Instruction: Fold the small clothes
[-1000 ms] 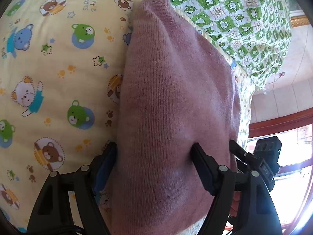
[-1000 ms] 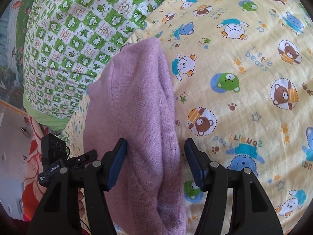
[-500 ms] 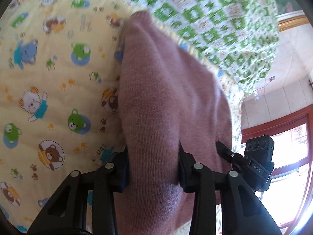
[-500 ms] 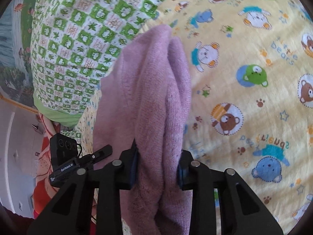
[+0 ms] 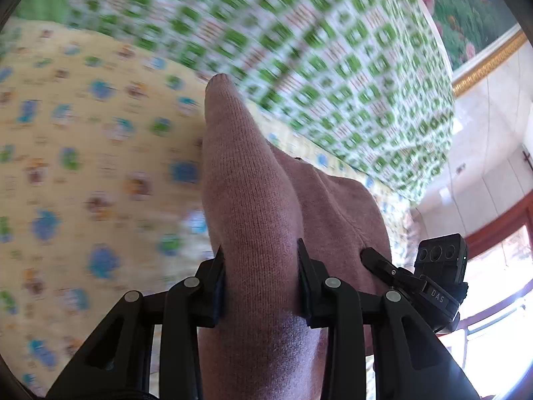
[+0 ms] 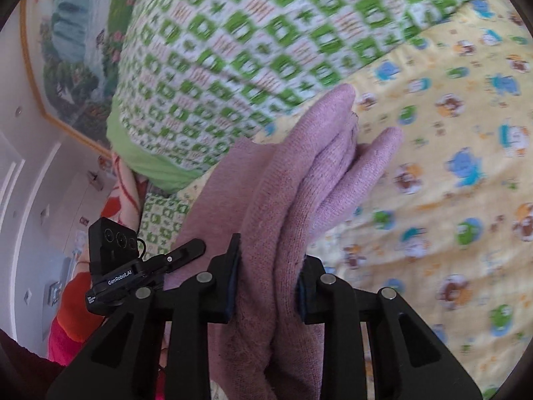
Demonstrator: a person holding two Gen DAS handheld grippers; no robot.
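Observation:
A pink knit garment (image 5: 240, 173) hangs bunched and lifted above the yellow bear-print sheet (image 5: 83, 166). My left gripper (image 5: 260, 250) grips one thick fold of it, jaws still closing, pads pressed into the knit. In the right wrist view the same garment (image 6: 319, 153) shows several stacked folds with a free tip pointing up and right. My right gripper (image 6: 269, 253) pinches those folds, its jaws also closing on the cloth. Each view shows the other gripper's body at the side: the right one (image 5: 433, 280), the left one (image 6: 133, 266).
A green-and-white patterned quilt (image 5: 299, 50) is heaped on the sheet just beyond the garment (image 6: 233, 50). A framed landscape picture (image 6: 66, 50) hangs on the wall. A red-framed window (image 5: 499, 233) is at the right. A person's red clothing (image 6: 73, 300) is at lower left.
Both grippers went from wide open around the flat garment to shut on it. They have lifted it off the sheet, and the views now tilt up toward the quilt.

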